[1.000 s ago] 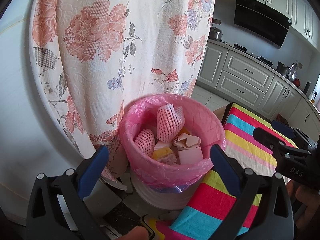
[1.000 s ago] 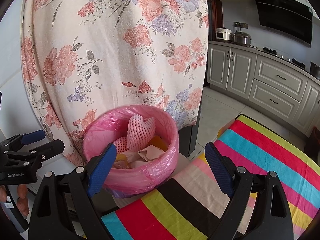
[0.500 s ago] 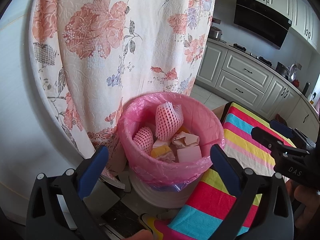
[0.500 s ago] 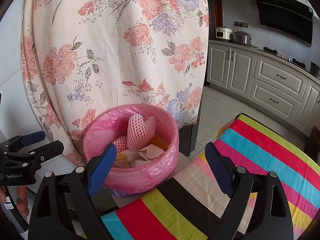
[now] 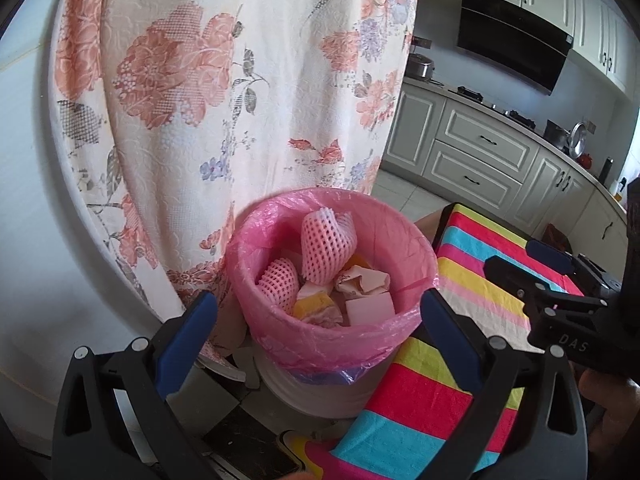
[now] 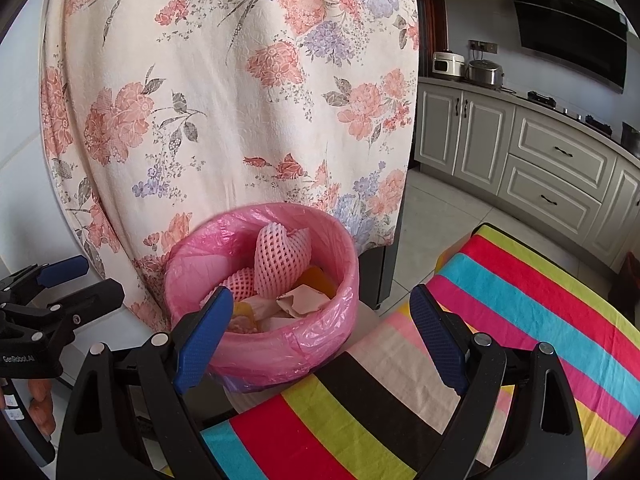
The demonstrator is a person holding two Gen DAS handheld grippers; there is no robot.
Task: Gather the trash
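A white bin lined with a pink bag (image 5: 412,248) (image 6: 188,256) stands beside the striped table. It holds pink foam fruit nets (image 5: 324,244) (image 6: 280,256), crumpled paper (image 5: 362,280) (image 6: 304,300) and a white block (image 5: 370,308). My left gripper (image 5: 320,316) is open and empty, its jaws wide either side of the bin's near rim, and it also shows in the right wrist view (image 6: 68,280). My right gripper (image 6: 322,316) is open and empty over the table's edge, just right of the bin, and it also shows in the left wrist view (image 5: 532,264).
A floral cloth (image 5: 224,92) (image 6: 240,80) hangs close behind the bin. The table with the striped cloth (image 5: 492,280) (image 6: 520,300) lies to the right. Kitchen cabinets (image 5: 480,152) (image 6: 552,152) and a range hood (image 5: 516,36) stand far behind.
The left wrist view has drifted slightly, so the bin sits a little left and higher in it. Both grippers stay open and empty.
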